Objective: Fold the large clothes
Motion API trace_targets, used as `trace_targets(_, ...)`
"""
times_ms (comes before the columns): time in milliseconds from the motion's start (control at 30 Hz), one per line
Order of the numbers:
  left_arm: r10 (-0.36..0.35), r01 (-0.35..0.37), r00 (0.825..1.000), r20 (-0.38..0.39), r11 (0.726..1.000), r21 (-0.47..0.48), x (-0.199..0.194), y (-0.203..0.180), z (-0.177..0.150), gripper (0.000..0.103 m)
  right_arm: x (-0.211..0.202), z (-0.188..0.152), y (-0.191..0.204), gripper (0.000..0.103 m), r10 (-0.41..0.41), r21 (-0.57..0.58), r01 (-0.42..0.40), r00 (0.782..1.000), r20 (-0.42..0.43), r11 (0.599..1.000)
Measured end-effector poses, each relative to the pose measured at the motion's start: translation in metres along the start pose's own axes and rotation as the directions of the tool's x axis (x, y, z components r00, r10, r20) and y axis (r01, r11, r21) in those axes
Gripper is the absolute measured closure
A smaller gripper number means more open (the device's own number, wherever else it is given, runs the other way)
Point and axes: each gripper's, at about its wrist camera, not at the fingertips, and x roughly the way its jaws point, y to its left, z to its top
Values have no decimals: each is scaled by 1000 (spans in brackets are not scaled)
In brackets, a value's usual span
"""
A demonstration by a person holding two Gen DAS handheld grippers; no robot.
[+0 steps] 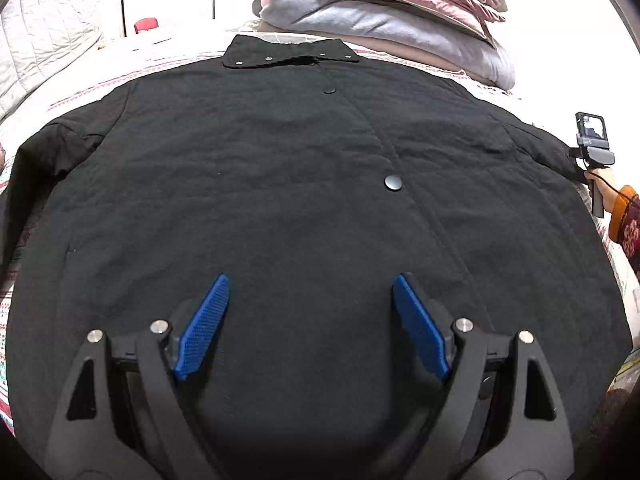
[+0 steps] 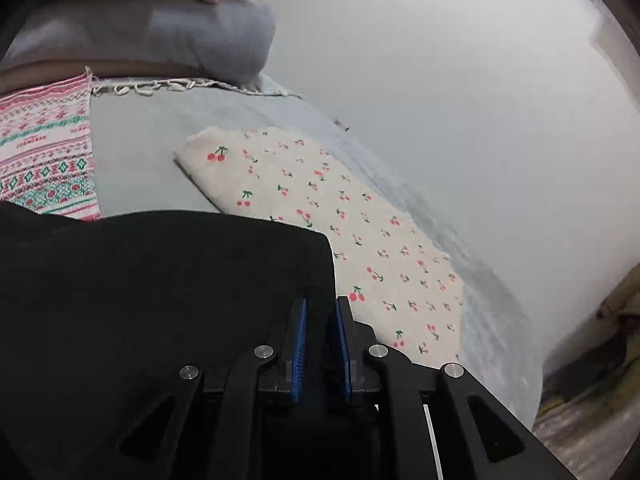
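Note:
A large black jacket (image 1: 280, 184) lies spread flat on the bed, front up, collar (image 1: 288, 54) at the far end, with round snaps down the placket. My left gripper (image 1: 310, 280) hovers over the jacket's lower middle, blue pads wide apart and empty. My right gripper (image 2: 320, 304) is shut on the edge of the jacket's black sleeve (image 2: 168, 280). The right gripper also shows in the left wrist view (image 1: 592, 152) at the jacket's far right sleeve end.
Folded pink and grey quilts (image 1: 380, 4) are stacked beyond the collar. A patterned bedspread (image 2: 44, 152) covers the bed. A cherry-print cloth (image 2: 340, 232) lies right of the sleeve. A white wall (image 2: 460, 100) runs along the bed's right side.

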Motion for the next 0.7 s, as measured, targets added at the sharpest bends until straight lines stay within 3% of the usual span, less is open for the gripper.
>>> trace_targets(33,0,0,1000,1,1000,-5,0,2,-1,18,-13,3,-4,74,16,43,-17,1000,21,999)
trace_targets(67,0,0,1000,2,1000,-15,1,4,-1,19,-26,5,-10,53,35,81,-39,998,46,996)
trace_targets(133,-6,6,1000,-2,999,-35,3,7,0,19,-62,11,-15,31,90,152,-109,988,129,982)
trace_targets(233,-3,3,1000,1,999,-38,5,7,1,19,-120,22,0,29,254,159,-292,941,224,943)
trace_targets(300,33,-32,999,6,999,-24,7,6,2,19,-155,24,37,29,442,72,-467,868,227,881)
trace_targets(367,58,-58,998,6,998,-26,10,8,3,19,-182,19,84,29,566,-30,-571,802,191,820)
trace_targets(433,63,-63,998,-1,997,-46,12,12,3,19,-197,10,126,29,625,-117,-614,767,147,781)
trace_targets(533,63,-63,998,-3,995,-72,12,19,2,19,-182,-8,165,29,637,-184,-620,769,49,763)
trace_targets(600,62,-62,998,0,995,-76,11,23,1,18,-151,-18,154,29,640,-152,-629,768,32,762)
trace_targets(700,60,-61,998,-5,995,-74,10,28,2,18,-96,-20,100,28,553,-53,-551,833,22,833)
